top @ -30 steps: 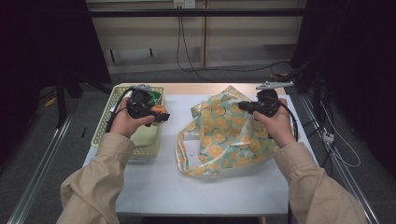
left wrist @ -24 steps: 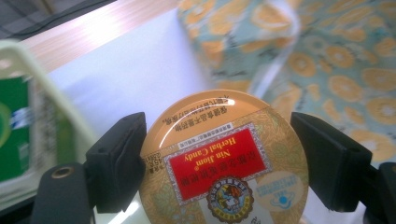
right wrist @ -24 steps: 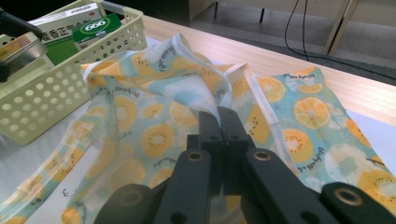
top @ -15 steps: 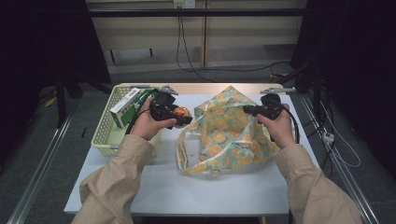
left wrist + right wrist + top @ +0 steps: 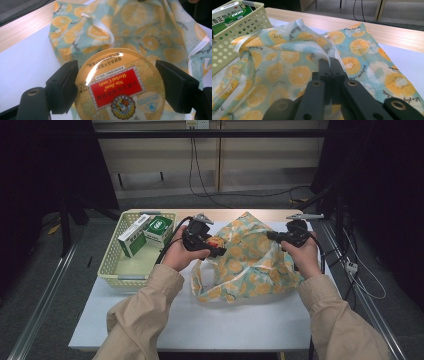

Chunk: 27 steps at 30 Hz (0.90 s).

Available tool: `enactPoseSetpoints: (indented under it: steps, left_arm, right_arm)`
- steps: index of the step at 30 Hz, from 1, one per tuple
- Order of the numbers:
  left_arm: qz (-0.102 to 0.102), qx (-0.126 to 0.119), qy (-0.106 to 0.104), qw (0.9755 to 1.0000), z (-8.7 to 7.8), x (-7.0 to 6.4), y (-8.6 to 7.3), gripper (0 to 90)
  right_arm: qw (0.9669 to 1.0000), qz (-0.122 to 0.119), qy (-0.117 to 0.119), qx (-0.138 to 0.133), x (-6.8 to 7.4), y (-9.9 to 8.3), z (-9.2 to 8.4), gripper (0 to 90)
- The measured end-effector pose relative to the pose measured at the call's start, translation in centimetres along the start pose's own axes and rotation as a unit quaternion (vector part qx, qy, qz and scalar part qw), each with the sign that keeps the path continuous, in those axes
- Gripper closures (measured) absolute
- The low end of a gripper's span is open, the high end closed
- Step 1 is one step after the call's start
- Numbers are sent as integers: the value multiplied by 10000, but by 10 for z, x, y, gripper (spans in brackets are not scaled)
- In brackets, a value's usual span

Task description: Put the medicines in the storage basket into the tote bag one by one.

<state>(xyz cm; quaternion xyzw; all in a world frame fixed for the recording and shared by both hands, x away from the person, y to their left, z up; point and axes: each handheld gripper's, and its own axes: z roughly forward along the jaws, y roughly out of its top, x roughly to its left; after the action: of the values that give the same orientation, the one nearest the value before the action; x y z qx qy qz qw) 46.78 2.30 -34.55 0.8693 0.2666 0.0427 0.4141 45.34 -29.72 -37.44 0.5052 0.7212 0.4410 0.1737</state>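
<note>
**A candy tin heads for the orange-print bag**

The left gripper [image 5: 212, 247] is clamped on a round gold candy tin [image 5: 120, 86], near the middle of the high view, right at the bag's [image 5: 250, 257] edge. The right gripper [image 5: 280, 236], jaws together, pinches the cloth, likely to keep the bag's mouth up for the tin. The green boxes [image 5: 145, 232] wait in the basket [image 5: 117, 270] at the left. The bag's inside is hidden, and the tin's bottom is cut off.

Beige long sleeves [image 5: 150, 305]; blk grippers w/ blk jaws, brass-ringed screw holes, trailing blk cables.
</note>
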Motion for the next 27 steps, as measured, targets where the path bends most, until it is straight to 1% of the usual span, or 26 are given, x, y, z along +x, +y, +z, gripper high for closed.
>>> enactPoseSetpoints:
  steps: [3,5,6,8,9,12,13,15,17,19,20,22,27]
  left_arm:
    - [34,26,-32,10000,7,-3,1,211]
    - [94,86,-55,9999,10,-4,2,211]
    - [80,41,-66,9999,12,-5,2,210]
    - [89,33,-65,9999,15,-5,2,211]
    - [93,65,-60,9999,16,-5,2,211]
    - [98,40,-59,9999,20,-7,3,211]
    - [124,59,-23,9999,21,-7,3,211]
    - [126,37,-101,9999,24,-8,4,211]
    - [142,86,-142,9998,28,-10,4,210]
    - [170,110,-144,9997,32,-12,5,211]
    - [144,90,-147,9997,34,-13,5,211]
    - [164,83,-162,9997,37,-14,5,211]
    - [166,119,-170,9996,46,-15,4,211]
  right_arm:
    - [10000,-30,12,19,1,1,-1,900]
    - [10000,-47,32,6,2,1,-1,900]
    - [10000,-50,34,5,3,1,-1,900]
    - [10000,-55,36,20,3,1,0,900]
    - [10000,-60,44,21,3,1,1,900]
    - [10000,-59,51,32,3,0,1,900]
    - [10000,-60,50,30,3,0,1,900]
    - [10000,-61,51,37,3,0,1,900]
    - [10000,-53,69,32,3,0,1,900]
    - [9999,-54,85,33,4,0,1,900]
    - [9999,-61,86,36,4,0,1,900]
    - [9999,-74,93,33,5,0,0,900]
    - [9999,-97,123,38,7,0,1,900]
